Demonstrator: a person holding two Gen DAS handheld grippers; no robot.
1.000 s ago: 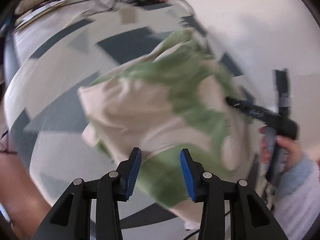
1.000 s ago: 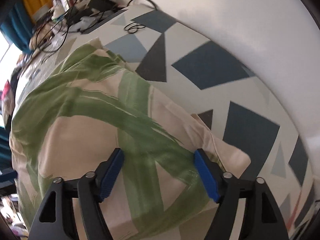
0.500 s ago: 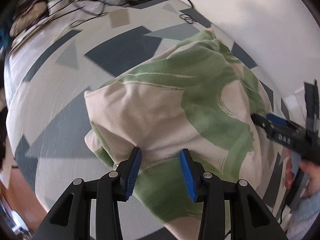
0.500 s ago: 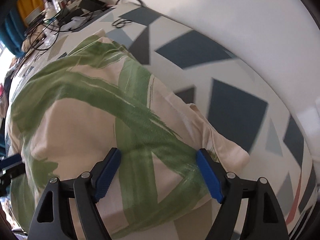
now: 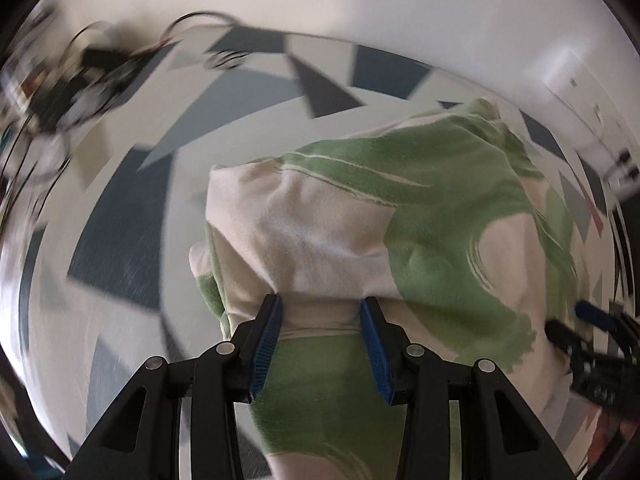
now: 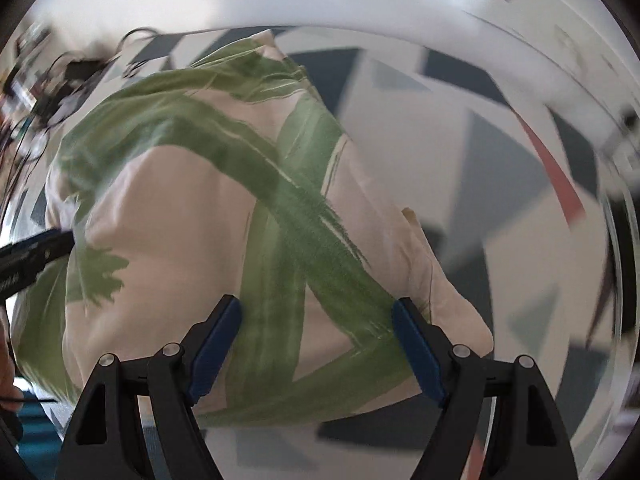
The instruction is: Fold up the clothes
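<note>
Although blur softens much of both views, the garment reads clearly as a cream cloth painted with broad green brush-like strokes, soft and slightly fuzzy in texture, bunched into a loose mound with rounded folds. It lies on a bed cover patterned with dark blue, grey and white triangles, near the edge that runs along a white wall; one cream corner of the cloth trails out flat on the cover. At the near edge of the mound, the left gripper has its blue-padded jaws partway apart with a gathered ridge of cream and green cloth filling the gap and touching both pads, so it is clamped on the garment. Over the other side, the right gripper holds its jaws wide apart above the crossing green strokes, with the cloth beneath them and no pinch visible. Beyond the garment, toward the far corner of the bed, lies a blurred tangle of dark cables.
</note>
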